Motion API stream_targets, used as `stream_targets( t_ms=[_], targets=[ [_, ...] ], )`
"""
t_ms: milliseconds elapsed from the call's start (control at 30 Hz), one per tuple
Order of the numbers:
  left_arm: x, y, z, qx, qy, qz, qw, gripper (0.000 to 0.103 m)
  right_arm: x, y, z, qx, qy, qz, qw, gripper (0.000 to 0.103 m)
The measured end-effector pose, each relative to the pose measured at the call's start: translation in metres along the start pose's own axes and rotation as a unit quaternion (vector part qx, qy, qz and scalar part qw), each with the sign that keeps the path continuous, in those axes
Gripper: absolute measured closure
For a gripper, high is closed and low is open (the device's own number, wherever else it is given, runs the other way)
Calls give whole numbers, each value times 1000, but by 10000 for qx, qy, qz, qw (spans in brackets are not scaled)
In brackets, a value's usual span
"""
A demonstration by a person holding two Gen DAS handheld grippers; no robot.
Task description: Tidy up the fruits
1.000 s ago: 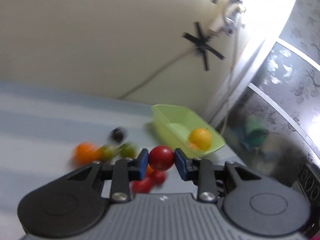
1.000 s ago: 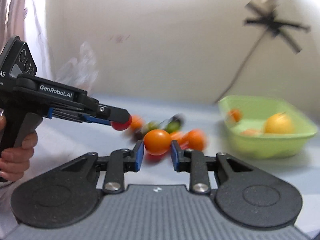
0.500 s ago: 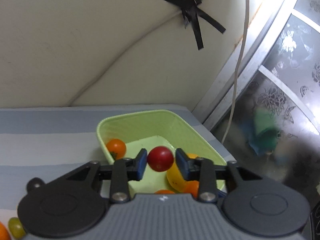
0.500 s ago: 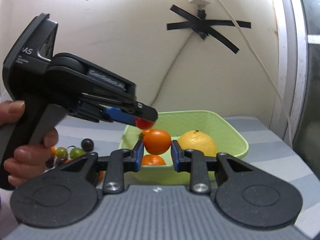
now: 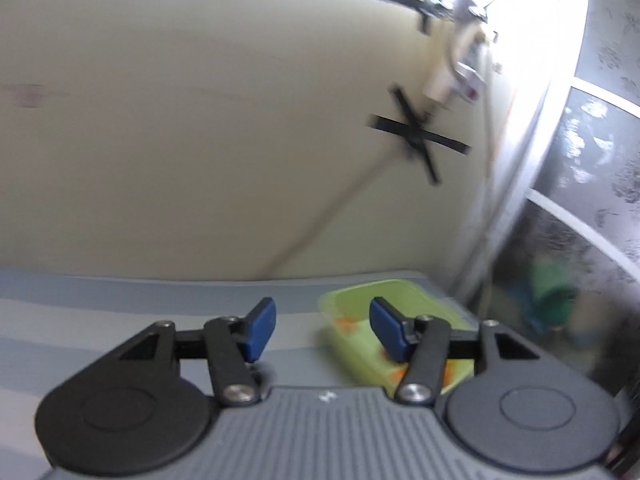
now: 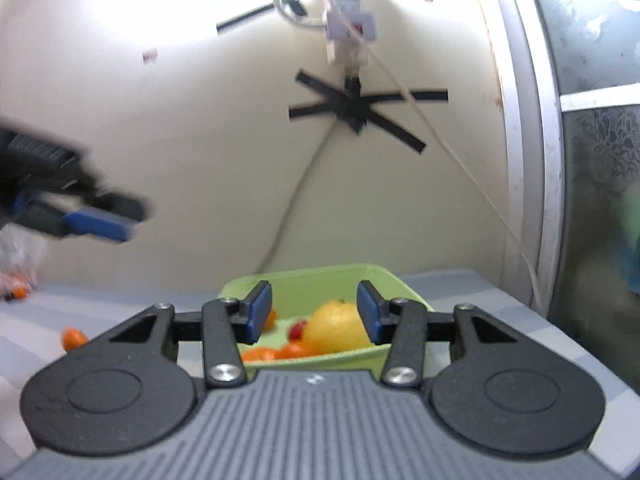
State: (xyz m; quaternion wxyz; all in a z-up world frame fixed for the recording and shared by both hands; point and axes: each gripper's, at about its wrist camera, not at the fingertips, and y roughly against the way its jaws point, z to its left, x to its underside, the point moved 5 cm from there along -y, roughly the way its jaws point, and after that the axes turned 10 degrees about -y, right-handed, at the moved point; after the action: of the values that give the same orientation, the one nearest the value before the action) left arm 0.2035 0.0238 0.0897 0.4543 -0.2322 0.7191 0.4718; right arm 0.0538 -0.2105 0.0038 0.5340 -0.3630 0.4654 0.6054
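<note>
No readable text, label, brand or number shows in either wrist view.

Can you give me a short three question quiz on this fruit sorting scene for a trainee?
1. True or false: the right hand-held gripper is clamped on a small orange fruit.
2. What is the largest fruit in the green tray? A) the yellow citrus fruit B) a banana C) a watermelon
3. Fill in: the jaws of the left hand-held gripper have just been opening and hold ____.

Key: 1. False, its jaws have just been opening and nothing is between them. 2. A. 3. Nothing.
</note>
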Motion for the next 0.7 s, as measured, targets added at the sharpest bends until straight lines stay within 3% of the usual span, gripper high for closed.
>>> stream_targets(
  t_ms=[133, 233, 367, 433, 533, 667, 700],
  targets=[
    [33, 26, 44, -324, 349, 299, 9984, 50, 1, 7, 24, -1045, -437, 533, 9921, 52],
    [58, 25, 67, -330, 914, 573, 9936, 50, 16, 4, 49, -1341, -351, 964, 9856, 52],
    [69, 9, 78, 58, 1536, 665, 9859, 48, 42, -16, 65, -996, -83, 1611, 9819, 54],
    [69, 0, 77, 174, 1598, 642, 9849, 41, 47, -25, 63, -952, -471, 1929, 9755, 54],
    [71, -11, 80, 41, 1619, 623, 9848, 27, 51, -35, 60, -811, -1148, 2083, 9679, 52],
    [82, -26, 78, 111, 1810, 728, 9807, 26, 58, -49, 58, -633, -1844, 2205, 9557, 51],
    [86, -28, 77, 100, 1804, 746, 9807, 31, 61, -54, 58, -562, -1960, 2241, 9530, 51]
  ],
)
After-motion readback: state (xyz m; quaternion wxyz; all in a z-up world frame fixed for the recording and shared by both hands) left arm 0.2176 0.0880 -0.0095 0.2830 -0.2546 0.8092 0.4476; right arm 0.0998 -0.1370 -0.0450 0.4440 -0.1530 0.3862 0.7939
